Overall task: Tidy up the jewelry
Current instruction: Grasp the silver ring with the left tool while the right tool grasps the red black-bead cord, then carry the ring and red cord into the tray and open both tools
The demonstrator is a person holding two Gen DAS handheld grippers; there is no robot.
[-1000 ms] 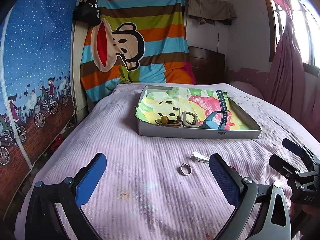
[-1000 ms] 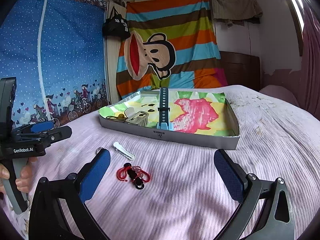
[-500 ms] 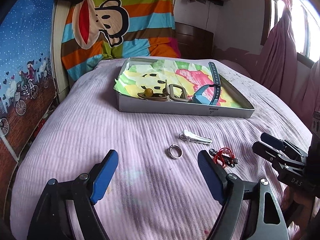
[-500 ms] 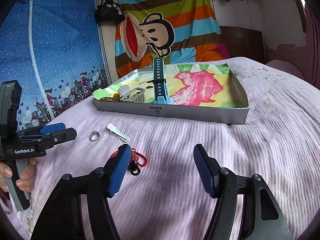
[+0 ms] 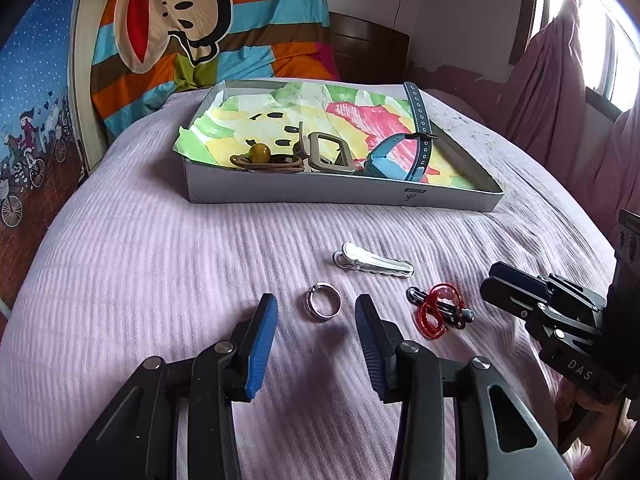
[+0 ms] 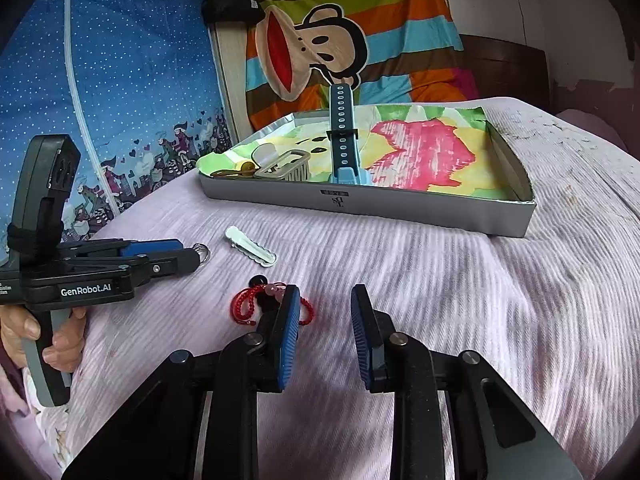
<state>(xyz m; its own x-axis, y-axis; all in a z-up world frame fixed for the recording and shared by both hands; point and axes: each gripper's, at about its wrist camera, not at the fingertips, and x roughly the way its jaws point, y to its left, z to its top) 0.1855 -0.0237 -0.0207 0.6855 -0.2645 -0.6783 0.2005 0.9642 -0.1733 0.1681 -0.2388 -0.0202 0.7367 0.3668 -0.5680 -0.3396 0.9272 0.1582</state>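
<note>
A silver ring (image 5: 323, 305) lies on the pink bedspread between the tips of my left gripper (image 5: 316, 309), which is open and low over it. It shows at the left gripper's tip in the right wrist view (image 6: 203, 253). A white hair clip (image 5: 373, 265) (image 6: 250, 251) lies just beyond. A red cord bracelet with black beads (image 5: 438, 312) (image 6: 260, 302) lies to the right. My right gripper (image 6: 325, 300) is open and empty, its left finger just over the bracelet's right edge. It shows at the right in the left wrist view (image 5: 516, 296).
A grey tray (image 5: 320, 194) (image 6: 400, 204) lined with bright paper stands further up the bed, holding a blue watch strap (image 5: 400, 156), a beige buckle (image 5: 330, 154) and a brown cord with a yellow bead (image 5: 260, 156). A striped monkey blanket (image 6: 340, 40) hangs behind. A curtain (image 5: 560, 92) hangs right.
Both grippers have moved forward and down toward the bed and their jaws have narrowed. The left one now brackets the ring; the right one has come up beside the red bracelet.
</note>
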